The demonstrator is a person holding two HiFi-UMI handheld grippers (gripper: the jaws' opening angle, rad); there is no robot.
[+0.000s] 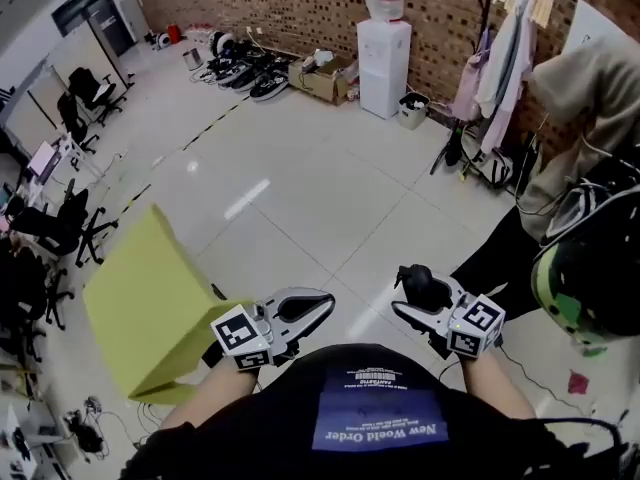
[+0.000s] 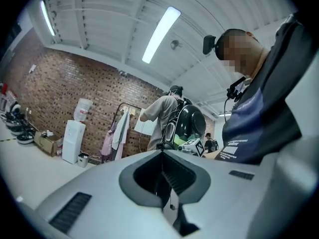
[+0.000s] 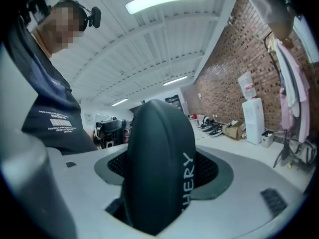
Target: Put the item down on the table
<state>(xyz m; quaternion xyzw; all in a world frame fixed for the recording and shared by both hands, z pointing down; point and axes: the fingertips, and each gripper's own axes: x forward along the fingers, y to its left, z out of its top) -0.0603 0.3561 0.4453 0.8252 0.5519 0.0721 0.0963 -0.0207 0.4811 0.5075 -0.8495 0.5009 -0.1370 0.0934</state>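
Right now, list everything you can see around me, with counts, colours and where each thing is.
table: one, yellow-green, lower left
water dispenser: one, white, at the brick wall
cardboard box: one, brown, left of the water dispenser
shoes: several, dark, along the wall
clothes rack: one, hung with pale garments, upper right
office chairs: several, black, far left
another person: one, beige top, far right
dark rounded item: one, black, held at right
left gripper: one, white, shut, empty
right gripper: one, white, shut on the dark rounded item

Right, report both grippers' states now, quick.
Left gripper: closed, nothing held.
Right gripper: closed on a dark rounded item.
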